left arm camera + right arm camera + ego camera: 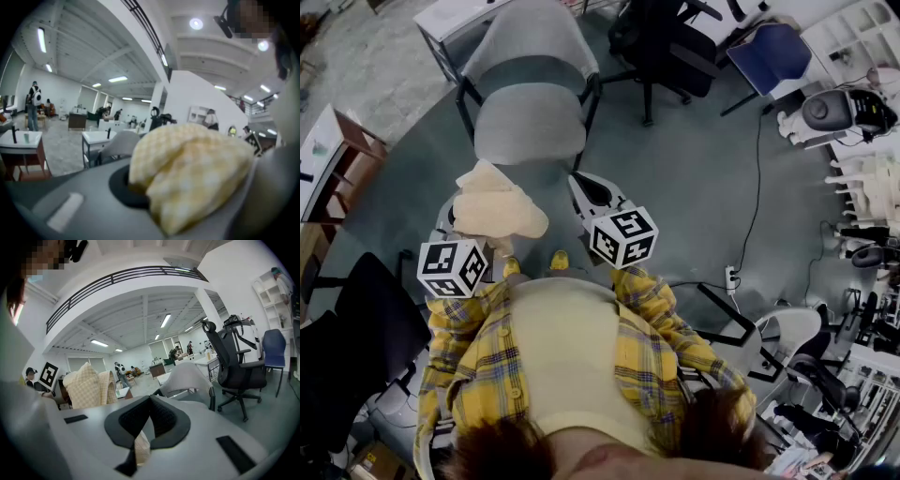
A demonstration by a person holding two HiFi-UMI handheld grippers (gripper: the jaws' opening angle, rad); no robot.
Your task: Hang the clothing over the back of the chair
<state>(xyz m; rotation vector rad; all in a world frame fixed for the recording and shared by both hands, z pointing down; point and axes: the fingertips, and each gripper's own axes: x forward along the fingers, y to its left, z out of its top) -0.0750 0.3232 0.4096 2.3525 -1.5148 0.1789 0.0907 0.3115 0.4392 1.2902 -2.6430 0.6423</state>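
Observation:
A pale yellow checked piece of clothing [494, 208] is bunched up over my left gripper [140, 194], whose jaws are shut on it; in the left gripper view the cloth [197, 168] fills the space ahead. My right gripper [140, 441] is to its right, shut on a narrow strip of the same cloth [141, 448]. The grey chair [530, 103] stands just ahead of both grippers, seat toward me and backrest [539, 37] on the far side. The bunch hangs short of the seat's near edge. In the right gripper view the chair [190, 378] is ahead and slightly right.
A black office chair [666, 37] and a blue chair [773, 56] stand beyond on the right. A white desk [455, 19] is behind the grey chair, with a wooden side table [342, 150] to the left. A power strip [731, 278] and cable lie on the floor.

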